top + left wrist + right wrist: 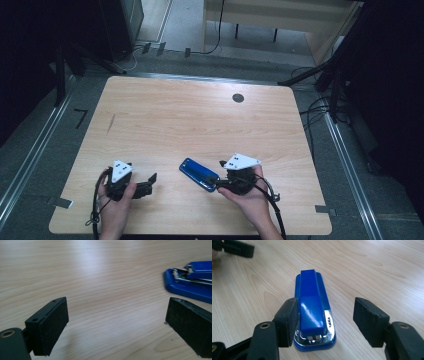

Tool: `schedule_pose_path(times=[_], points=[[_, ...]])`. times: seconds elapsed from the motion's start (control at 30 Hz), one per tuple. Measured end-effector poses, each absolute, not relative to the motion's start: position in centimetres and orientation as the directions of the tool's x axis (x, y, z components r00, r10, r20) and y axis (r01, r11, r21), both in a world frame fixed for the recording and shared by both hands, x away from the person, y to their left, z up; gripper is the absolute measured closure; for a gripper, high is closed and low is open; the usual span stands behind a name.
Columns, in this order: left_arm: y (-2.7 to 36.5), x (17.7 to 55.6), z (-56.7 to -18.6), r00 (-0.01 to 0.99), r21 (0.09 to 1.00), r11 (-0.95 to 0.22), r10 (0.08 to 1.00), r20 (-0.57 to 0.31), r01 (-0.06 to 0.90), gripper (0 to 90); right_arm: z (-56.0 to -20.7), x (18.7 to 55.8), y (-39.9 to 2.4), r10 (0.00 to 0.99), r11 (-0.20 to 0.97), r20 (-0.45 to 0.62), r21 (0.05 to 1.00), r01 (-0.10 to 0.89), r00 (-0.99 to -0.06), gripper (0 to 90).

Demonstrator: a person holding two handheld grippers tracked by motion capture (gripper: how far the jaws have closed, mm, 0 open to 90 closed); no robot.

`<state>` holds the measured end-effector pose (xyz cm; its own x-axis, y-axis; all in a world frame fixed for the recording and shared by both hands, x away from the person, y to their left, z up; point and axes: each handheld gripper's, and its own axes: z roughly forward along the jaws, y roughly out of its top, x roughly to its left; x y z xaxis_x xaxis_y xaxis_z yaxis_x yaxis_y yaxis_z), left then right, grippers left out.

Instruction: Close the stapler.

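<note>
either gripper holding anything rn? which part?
Nothing held. Right gripper is open around the blue stapler's hinge end, one pad clear; left gripper is open over bare table.

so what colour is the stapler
Blue, with a shiny metal rear end; the stapler shows best in the right gripper view.

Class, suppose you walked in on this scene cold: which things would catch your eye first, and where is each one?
The bright blue stapler stands out first, lying on the pale wooden table near its front edge. The right hand-held gripper straddles its hinge end, jaws apart, one pad beside the stapler and the other clear of it. The left hand-held gripper sits apart to the stapler's left, jaws wide.
</note>
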<state>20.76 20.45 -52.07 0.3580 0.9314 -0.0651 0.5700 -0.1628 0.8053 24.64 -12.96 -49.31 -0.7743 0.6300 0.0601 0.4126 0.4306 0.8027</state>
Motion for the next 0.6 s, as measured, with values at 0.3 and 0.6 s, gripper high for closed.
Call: schedule_pose_path(times=[0.3, 0.6], points=[[15.8, 21.0, -52.3, 0.440, 0.804, -0.226, 0.897, -0.050, 0.550, 12.9, -49.3, 24.5, -15.4, 0.670, 0.351, 0.124, 0.815, 0.460, -0.732, 35.8], [13.1, 21.8, -52.3, 0.457, 0.810, -0.245, 0.889, -0.030, 0.532, 33.6, -50.2, 24.2, -17.6, 0.673, 0.372, 0.099, 0.812, 0.450, -0.733, 45.2]])
